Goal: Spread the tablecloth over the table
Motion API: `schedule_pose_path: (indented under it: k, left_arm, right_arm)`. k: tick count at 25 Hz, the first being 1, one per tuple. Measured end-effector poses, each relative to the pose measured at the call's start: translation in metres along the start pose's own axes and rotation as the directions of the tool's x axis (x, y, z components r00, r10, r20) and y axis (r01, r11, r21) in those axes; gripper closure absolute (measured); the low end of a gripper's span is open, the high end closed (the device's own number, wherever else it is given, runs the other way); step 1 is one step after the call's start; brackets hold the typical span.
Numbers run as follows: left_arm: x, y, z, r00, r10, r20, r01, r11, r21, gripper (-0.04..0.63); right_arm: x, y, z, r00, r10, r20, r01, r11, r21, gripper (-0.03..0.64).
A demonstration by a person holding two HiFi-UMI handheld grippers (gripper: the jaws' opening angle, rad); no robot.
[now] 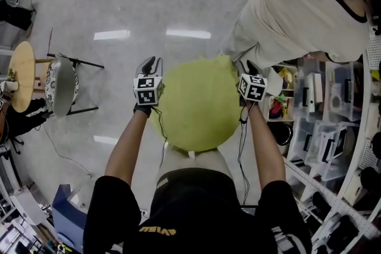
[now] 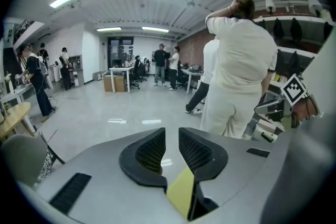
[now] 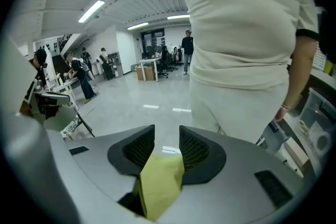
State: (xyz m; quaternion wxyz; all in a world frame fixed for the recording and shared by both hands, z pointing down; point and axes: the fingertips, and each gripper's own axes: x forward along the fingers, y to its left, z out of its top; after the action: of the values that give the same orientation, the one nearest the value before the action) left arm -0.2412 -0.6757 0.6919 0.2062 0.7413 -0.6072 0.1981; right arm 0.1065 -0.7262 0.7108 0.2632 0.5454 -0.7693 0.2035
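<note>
Yellow-green tablecloth (image 1: 199, 104), seen spread out round.
The left gripper (image 1: 150, 64) and right gripper (image 1: 250, 67) were held at opposite edges — fingers (image 3: 202, 157) parted, cloth lying between them.

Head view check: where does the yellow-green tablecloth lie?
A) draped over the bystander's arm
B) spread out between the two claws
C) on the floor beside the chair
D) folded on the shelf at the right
B: the tablecloth lies as a round spread, with the left claw at one side edge and the right claw at the other.
</note>
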Motion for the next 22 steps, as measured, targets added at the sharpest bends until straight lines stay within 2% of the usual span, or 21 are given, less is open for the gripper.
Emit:
schedule_pose_path:
  k: [3,5,7,11,17,22]
  left_arm:
    - [-0.038,-0.012,0.003,0.998,-0.026,0.051,0.026,1.000,-0.015,0.518]
    - [-0.063,-0.023,0.003,0.996,-0.044,0.080,0.043,0.999,0.010,0.529]
    - [-0.087,-0.034,0.004,0.992,-0.060,0.110,0.057,0.998,0.029,0.540]
    - [-0.139,-0.049,0.003,0.981,-0.081,0.176,0.080,0.997,0.012,0.558]
    - [-0.214,-0.082,-0.022,0.978,-0.016,0.209,0.020,1.000,-0.021,0.577]
    - [-0.287,-0.131,-0.038,0.960,0.001,0.281,-0.011,0.999,0.035,0.578]
  right_arm:
    - [-0.051,0.014,-0.001,0.998,-0.006,0.067,0.002,0.998,0.060,0.485]
    - [-0.088,0.024,-0.006,0.994,-0.019,0.108,0.010,0.997,0.077,0.502]
    - [-0.124,0.032,-0.012,0.989,-0.047,0.140,0.034,0.995,0.093,0.543]
    - [-0.183,0.054,-0.032,0.980,-0.103,0.173,0.085,0.990,0.111,0.609]
    - [-0.265,0.065,-0.060,0.973,-0.073,0.219,0.058,0.995,0.077,0.615]
    - [-0.337,0.072,-0.078,0.952,-0.029,0.304,0.008,0.998,0.069,0.615]
